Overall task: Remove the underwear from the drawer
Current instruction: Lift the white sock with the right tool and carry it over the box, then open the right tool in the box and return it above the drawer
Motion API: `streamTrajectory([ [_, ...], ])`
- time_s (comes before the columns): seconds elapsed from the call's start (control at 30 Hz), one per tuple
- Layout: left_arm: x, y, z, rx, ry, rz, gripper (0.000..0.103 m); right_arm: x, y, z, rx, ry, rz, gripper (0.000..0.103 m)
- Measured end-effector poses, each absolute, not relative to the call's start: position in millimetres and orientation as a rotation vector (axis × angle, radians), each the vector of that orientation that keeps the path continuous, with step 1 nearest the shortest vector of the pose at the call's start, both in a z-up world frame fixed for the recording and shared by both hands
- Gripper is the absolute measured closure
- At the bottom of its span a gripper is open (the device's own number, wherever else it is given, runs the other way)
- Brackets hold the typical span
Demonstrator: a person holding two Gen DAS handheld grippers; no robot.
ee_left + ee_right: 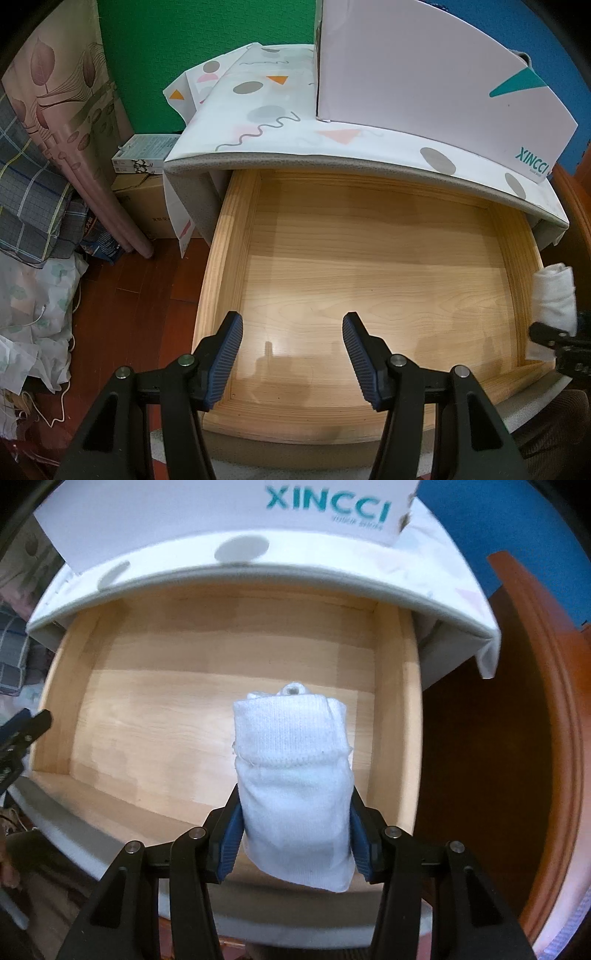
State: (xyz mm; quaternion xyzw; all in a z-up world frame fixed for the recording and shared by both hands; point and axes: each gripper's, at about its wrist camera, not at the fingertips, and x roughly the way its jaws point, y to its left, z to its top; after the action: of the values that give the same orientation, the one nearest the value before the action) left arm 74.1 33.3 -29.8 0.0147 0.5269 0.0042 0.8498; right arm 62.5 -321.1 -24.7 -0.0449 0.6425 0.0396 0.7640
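White folded underwear (293, 775), knit-textured

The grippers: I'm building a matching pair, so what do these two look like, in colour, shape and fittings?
Both look alike. The left gripper and right gripper have matte black, angular linkage arms with slot-like cutouts, joined by round silver pivot pins. Each finger tapers to a tip and carries a dark blue ribbed pad on its inner face. No cables, markings or sleeves are visible.
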Motion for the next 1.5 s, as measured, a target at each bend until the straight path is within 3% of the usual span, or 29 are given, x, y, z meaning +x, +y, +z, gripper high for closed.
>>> streamTrajectory([
  [0.6,73,31,-30,0.037,1.101,0.019,0.045,94,-293,115,-0.057,1.178,0.128,0.056],
  [1.07,69,33,-27,0.033,1.088,0.024,0.045,170,-238,164,-0.099,1.055,0.103,0.056],
  [1.5,67,37,-26,0.024,1.078,0.031,0.045,243,-213,160,-0.093,1.068,0.088,0.056],
])
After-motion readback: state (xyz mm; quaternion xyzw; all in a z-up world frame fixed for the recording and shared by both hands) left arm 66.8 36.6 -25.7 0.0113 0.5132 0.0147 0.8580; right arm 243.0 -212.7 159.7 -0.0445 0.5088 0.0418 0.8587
